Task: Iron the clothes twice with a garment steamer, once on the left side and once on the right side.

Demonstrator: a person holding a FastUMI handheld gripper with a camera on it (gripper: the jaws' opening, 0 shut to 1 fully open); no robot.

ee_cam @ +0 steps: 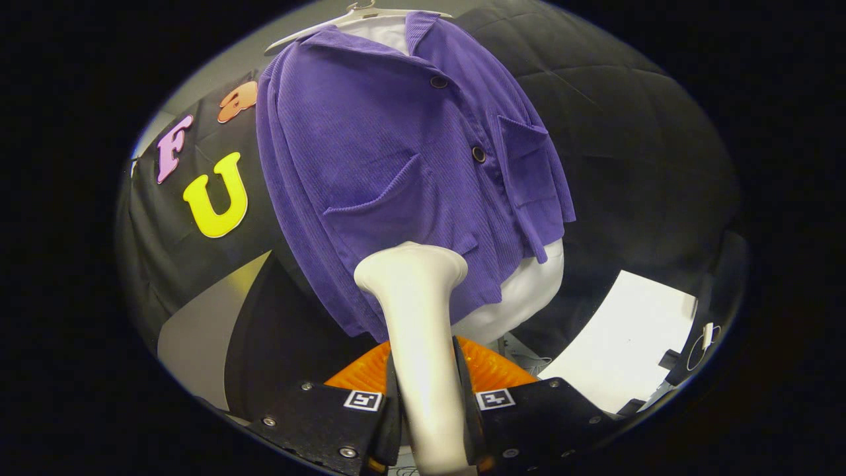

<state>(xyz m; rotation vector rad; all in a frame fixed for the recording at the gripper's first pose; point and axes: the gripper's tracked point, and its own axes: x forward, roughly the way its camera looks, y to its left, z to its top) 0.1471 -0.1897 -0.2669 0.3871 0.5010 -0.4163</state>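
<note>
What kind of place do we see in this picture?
Likely a staged recording booth, not a home: a purple jacket hangs on a hanger before a black cloth wall, while the tool grips a steamer.

No readable text, brand or number stands on the purple jacket [396,165] or the steamer [420,317].

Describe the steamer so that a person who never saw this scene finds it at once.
Start at the purple jacket on its hanger. Below its hem, the claw is shut on a pale handle. That is the steamer, its flared head near the jacket's lower edge; smooth and cream, unlike the ribbed orange piece behind it.
</note>
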